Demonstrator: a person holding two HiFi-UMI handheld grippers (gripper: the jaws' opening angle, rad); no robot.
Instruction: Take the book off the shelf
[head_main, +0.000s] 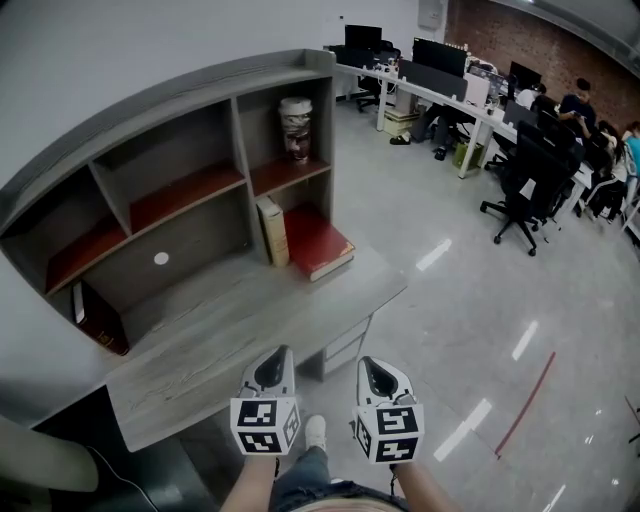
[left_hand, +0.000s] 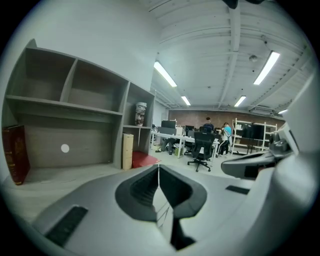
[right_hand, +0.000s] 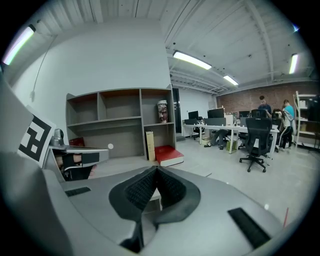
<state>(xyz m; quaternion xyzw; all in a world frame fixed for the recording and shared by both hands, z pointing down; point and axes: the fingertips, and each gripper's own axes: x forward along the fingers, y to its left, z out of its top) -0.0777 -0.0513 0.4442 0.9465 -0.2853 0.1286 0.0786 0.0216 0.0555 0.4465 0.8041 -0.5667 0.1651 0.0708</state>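
Note:
A grey shelf unit (head_main: 235, 100) stands on a grey desk (head_main: 215, 330). In its right bay a beige book (head_main: 272, 232) stands upright, with a red book (head_main: 320, 243) lying flat beside it; both also show as the beige book (right_hand: 149, 145) and the red book (right_hand: 168, 155). A dark red book (head_main: 100, 318) stands at the desk's far left, seen too as the dark red book (left_hand: 15, 154). My left gripper (head_main: 277, 358) and right gripper (head_main: 372, 366) hover side by side before the desk's front edge, both shut and holding nothing, well short of every book.
A patterned cup (head_main: 295, 128) sits on the upper right shelf. A white round dot (head_main: 161, 258) marks the back panel. Drawers (head_main: 345, 345) hang under the desk. Office chairs (head_main: 525, 190), long desks with monitors (head_main: 440, 75) and seated people fill the far right.

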